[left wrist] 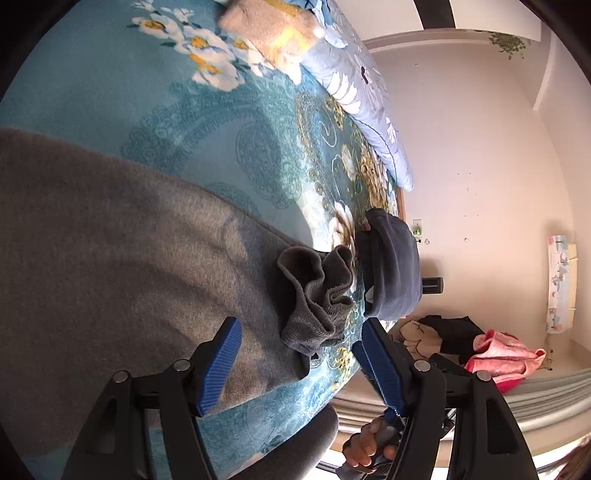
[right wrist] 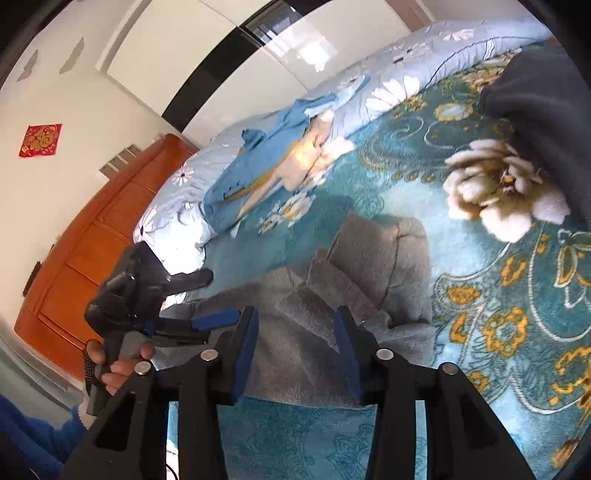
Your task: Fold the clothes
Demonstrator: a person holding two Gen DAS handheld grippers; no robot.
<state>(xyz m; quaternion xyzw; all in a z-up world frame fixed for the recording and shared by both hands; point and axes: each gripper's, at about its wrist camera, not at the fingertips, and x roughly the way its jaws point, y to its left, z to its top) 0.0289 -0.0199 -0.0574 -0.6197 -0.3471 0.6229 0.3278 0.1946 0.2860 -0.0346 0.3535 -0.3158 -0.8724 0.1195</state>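
A grey fleece garment (left wrist: 122, 266) lies spread on the teal floral bedspread (left wrist: 229, 122). Its ribbed cuff (left wrist: 317, 295) is bunched just ahead of my left gripper (left wrist: 299, 332), which is open and hovers above the garment's edge. In the right wrist view the same garment (right wrist: 332, 295) lies with a folded part (right wrist: 376, 254) ahead of my right gripper (right wrist: 295, 321), which is open with the cloth seen between its blue pads, not clamped. The left gripper also shows in the right wrist view (right wrist: 177, 295), held in a hand at left.
A dark navy garment (left wrist: 391, 266) lies at the bed's edge, also in the right wrist view (right wrist: 543, 96). A beige and yellow garment (left wrist: 269, 29) and a blue one (right wrist: 258, 162) lie near the light blue quilt (left wrist: 354, 85). A pink garment (left wrist: 498, 354) lies off the bed. A wooden headboard (right wrist: 96, 251) stands at left.
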